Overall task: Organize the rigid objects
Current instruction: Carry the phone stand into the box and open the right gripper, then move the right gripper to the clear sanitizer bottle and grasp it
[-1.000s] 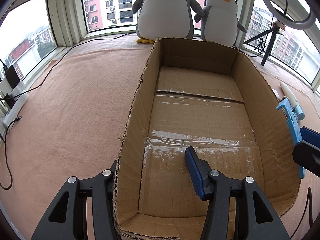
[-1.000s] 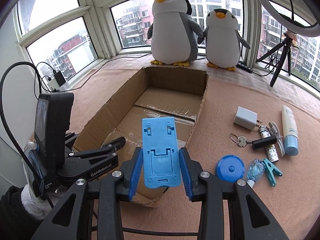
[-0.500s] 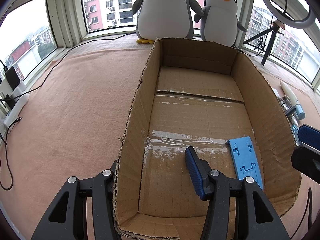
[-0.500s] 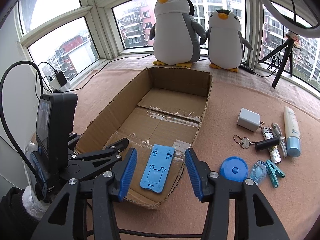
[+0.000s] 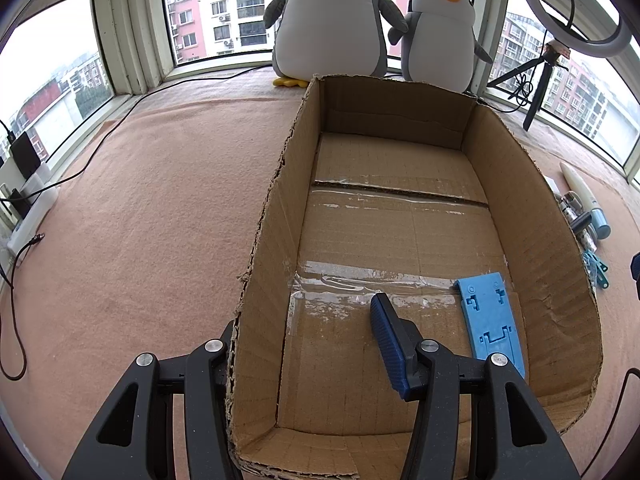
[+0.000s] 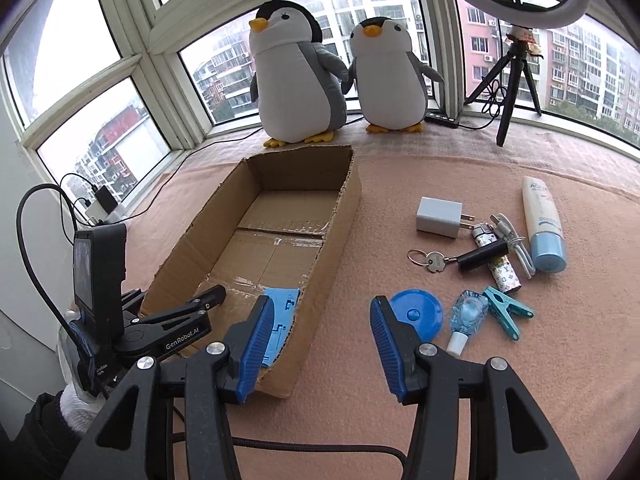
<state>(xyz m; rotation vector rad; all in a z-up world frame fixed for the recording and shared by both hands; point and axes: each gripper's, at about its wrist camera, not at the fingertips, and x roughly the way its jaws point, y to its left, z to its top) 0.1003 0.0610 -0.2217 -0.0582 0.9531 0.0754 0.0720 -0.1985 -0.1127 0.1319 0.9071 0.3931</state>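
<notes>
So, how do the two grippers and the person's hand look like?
Both grippers, left and right, have black arms, silver screws and ribbed blue pads. The left one reads "GenRobot.AI" in white and carries a black camera unit with a cable. The hand wears a white glove and dark sleeve.

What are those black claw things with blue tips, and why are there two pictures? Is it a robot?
No robot here. A person holds two grabbing tools, one in each hand. Each tool has a small camera looking along its two fingers, so each picture is what one tool sees.

In the left tool's picture, the left gripper straddles the left wall of a cardboard box, one finger outside and one inside. A blue plastic stand lies flat in the box.

In the right tool's picture, the right gripper is open and holds nothing. On the pink cloth beside the box wait a blue round disc, a white charger, a key, a teal clip and a tube. Two penguin toys sit by the window.
</notes>
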